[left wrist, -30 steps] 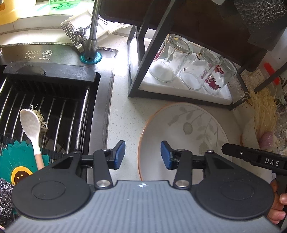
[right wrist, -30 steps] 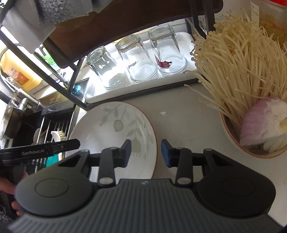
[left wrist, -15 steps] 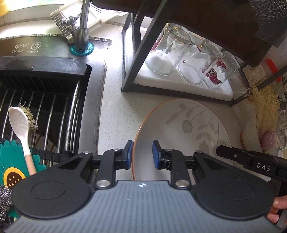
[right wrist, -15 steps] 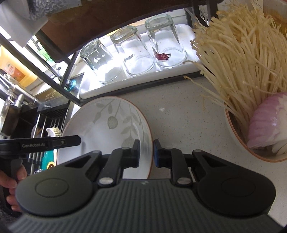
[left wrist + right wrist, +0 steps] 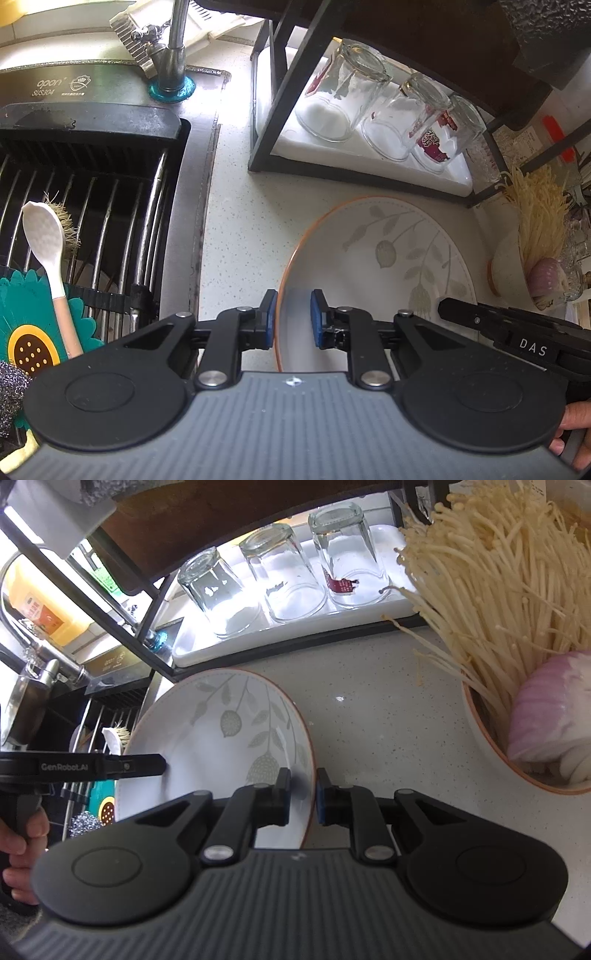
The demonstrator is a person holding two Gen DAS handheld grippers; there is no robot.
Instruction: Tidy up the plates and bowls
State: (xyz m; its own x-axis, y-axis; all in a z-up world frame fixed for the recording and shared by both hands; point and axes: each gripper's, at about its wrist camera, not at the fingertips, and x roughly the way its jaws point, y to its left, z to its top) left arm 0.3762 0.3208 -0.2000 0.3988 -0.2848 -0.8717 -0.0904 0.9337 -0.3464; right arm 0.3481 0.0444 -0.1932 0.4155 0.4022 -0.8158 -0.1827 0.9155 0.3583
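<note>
Grippers straddle opposite rims of the leaf-patterned plate point(image 5: 388, 258) on the counter point(image 5: 240, 229): left gripper point(image 5: 293, 317) and right gripper point(image 5: 303, 794) each pinch an edge, seemingly tight though contact is blurred, sharing the load so the wide dish lifts level beside the mushroom bowl point(image 5: 491, 746)

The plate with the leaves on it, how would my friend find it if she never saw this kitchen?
Start at the black rack holding three upside-down glasses beside the sink. On the speckled counter just in front of it sits the plate, with both grippers' fingers closed on opposite edges. It is white with grey leaves and a thin orange rim, and empty, unlike the bowl of mushrooms and onion.
</note>
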